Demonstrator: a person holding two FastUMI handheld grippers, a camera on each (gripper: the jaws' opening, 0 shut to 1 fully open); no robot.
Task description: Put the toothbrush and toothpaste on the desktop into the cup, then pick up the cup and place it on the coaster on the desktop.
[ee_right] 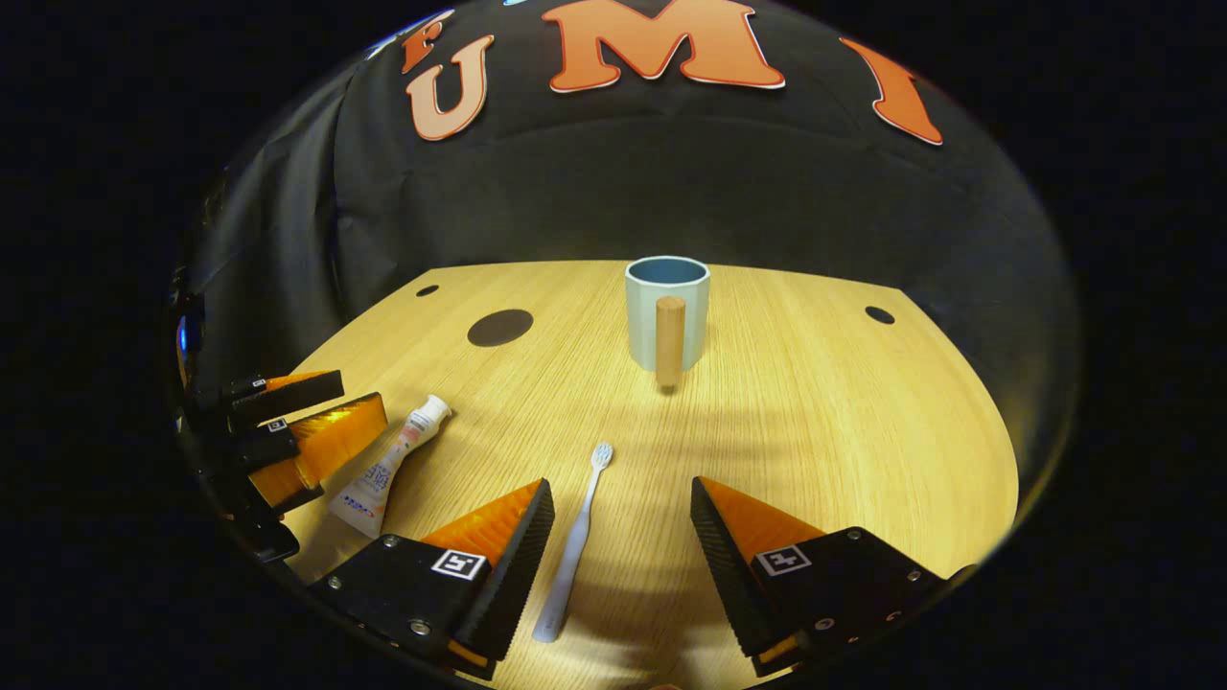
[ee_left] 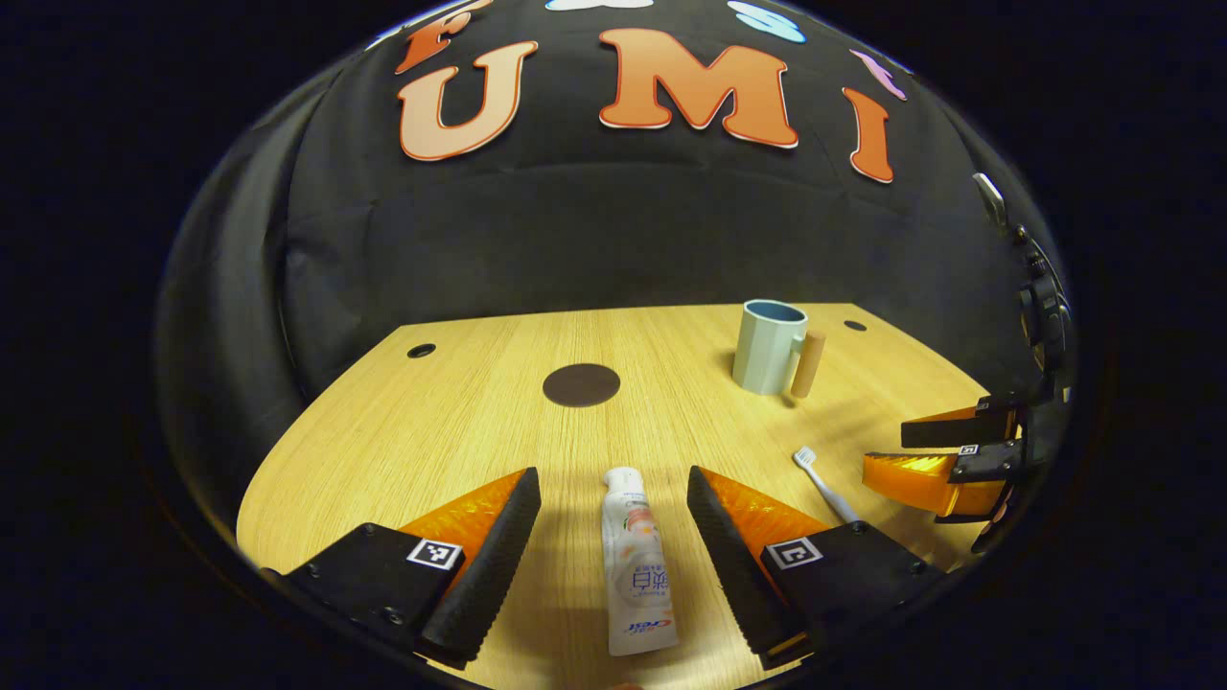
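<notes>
Left claw (ee_left: 613,508): fingers spread wide, gripping nothing. The toothpaste (ee_left: 635,565) lies flat on the counter (ee_left: 460,412) in the gap between them, cap pointing away from the camera, tail end toward it. Neither finger touches the tube (clear counter shows on both sides).

Right claw (ee_right: 621,522): also wide open, holding nothing. The toothbrush (ee_right: 575,546) lies flat between its fingers, bristle head away from the camera, handle running back toward the claw's left finger; it sits closer to that finger than to the other, contact not visible.

Outward, from the left gripper view:
- toothbrush head and part of the handle show just right of the left claw's right finger, rest of the handle hidden behind that finger
- right claw at the far right edge, fingers apart, low over the counter
- cup (ee_left: 767,347) upright, further back and to the right, pale blue-grey with a wooden peg handle on its right side
- coaster (ee_left: 581,384), a dark round disc, flat on the counter, left of the cup and well apart from it, nothing on it

From the right gripper view:
- left claw at the far left edge, toothpaste just beside it, cap pointing toward the coaster
- cup straight ahead, handle facing the camera, inside looks empty (only the upper part of the inner wall is visible)
- coaster back-left of the cup

Small dark holes (ee_right: 879,314) near the counter's back corners. Black cloth wall behind the counter.
</notes>
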